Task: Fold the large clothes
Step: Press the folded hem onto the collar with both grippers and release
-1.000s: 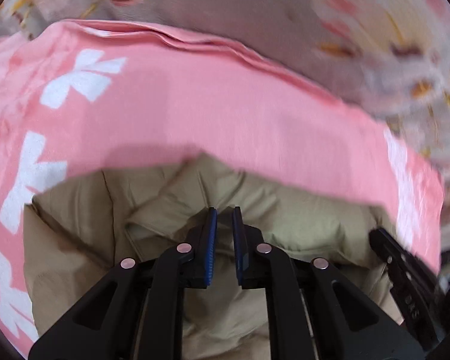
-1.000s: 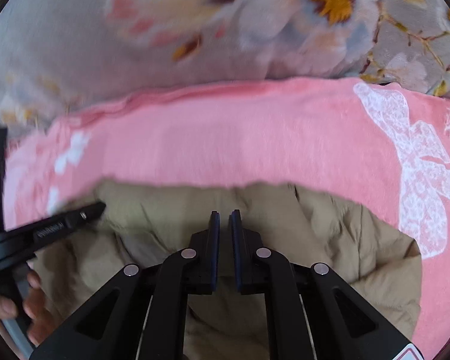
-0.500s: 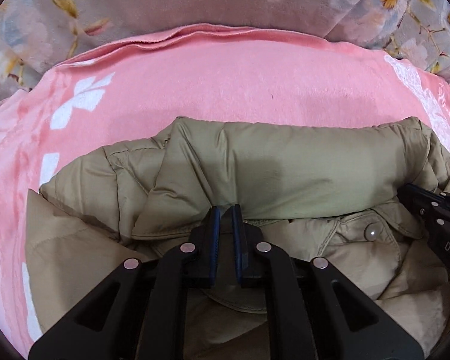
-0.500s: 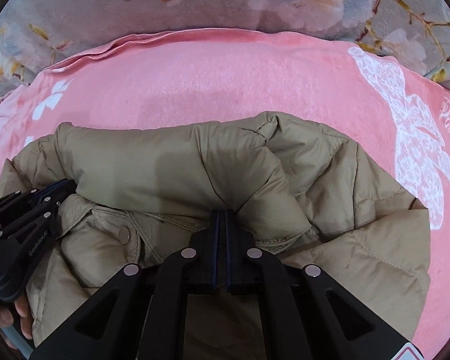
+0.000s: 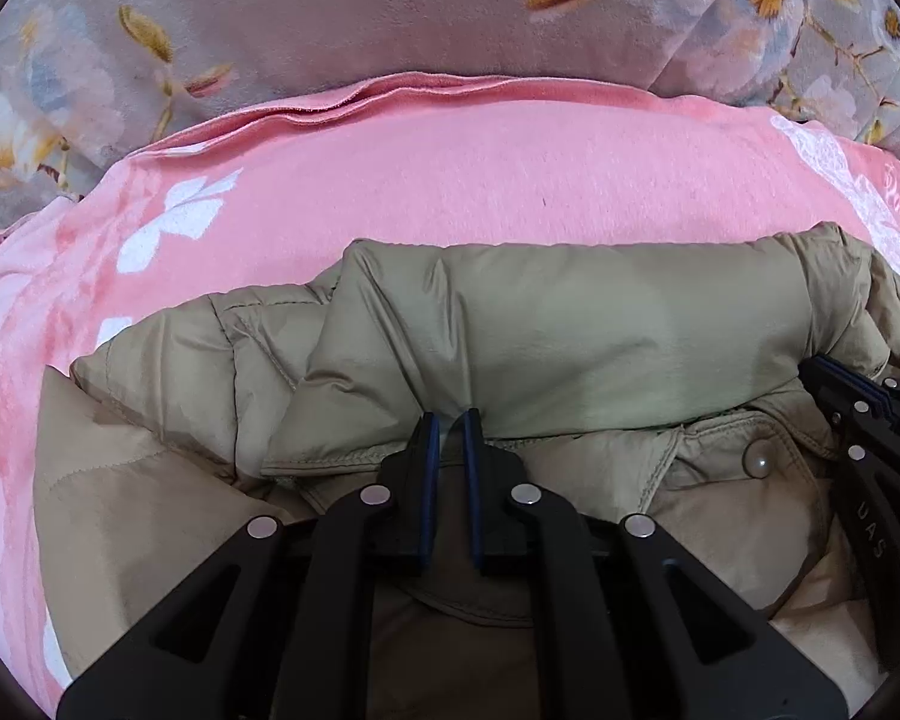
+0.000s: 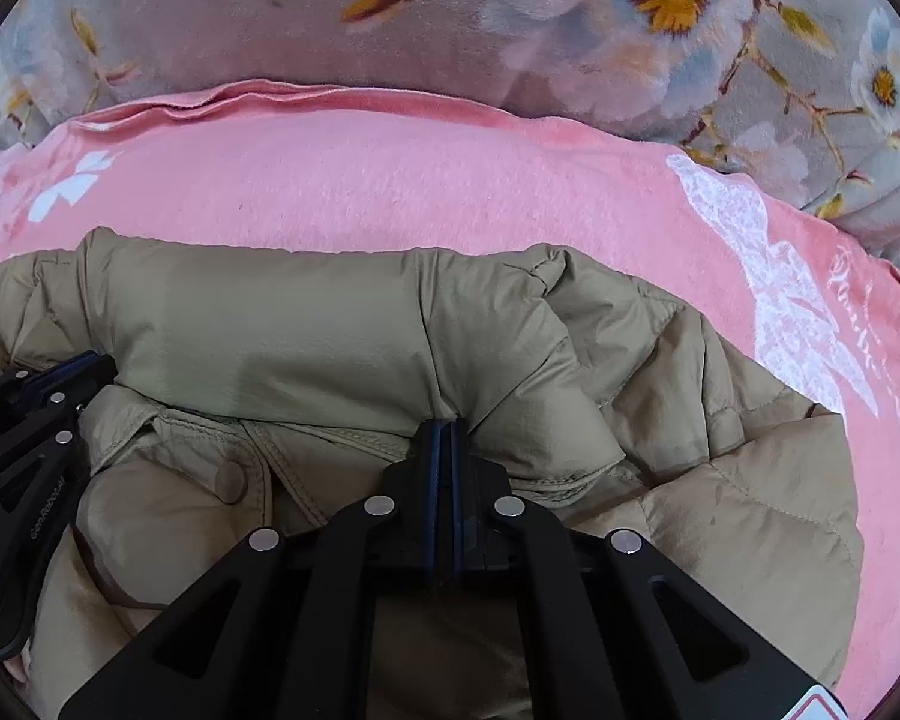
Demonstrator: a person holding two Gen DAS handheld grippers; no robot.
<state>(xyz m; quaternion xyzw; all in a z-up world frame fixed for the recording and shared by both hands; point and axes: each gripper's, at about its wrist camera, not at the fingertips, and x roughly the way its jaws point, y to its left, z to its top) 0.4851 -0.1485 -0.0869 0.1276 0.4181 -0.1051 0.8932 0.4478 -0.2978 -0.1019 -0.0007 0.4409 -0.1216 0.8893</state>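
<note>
A beige padded jacket (image 5: 570, 324) lies on a pink blanket (image 5: 450, 180), its collar rolled toward the far side and a snap button (image 5: 757, 459) showing. My left gripper (image 5: 450, 420) is shut on the collar's near edge, left of the button. In the right wrist view the same jacket (image 6: 306, 324) fills the lower half. My right gripper (image 6: 448, 427) is shut on the collar edge to the right of the button (image 6: 231, 480). Each gripper shows at the side of the other's view: the right one (image 5: 870, 414) and the left one (image 6: 36, 402).
The pink blanket (image 6: 390, 180) with white bow prints spreads beyond the jacket on all far sides. A grey flowered cover (image 5: 390, 12) lies behind it (image 6: 630, 30). Part of a hand (image 6: 15, 666) shows at the lower left of the right wrist view.
Both grippers came down from above the blanket and the jacket settled on it. The collar now lies rolled in front of the fingers. The right jaws went from a narrow gap to fully together.
</note>
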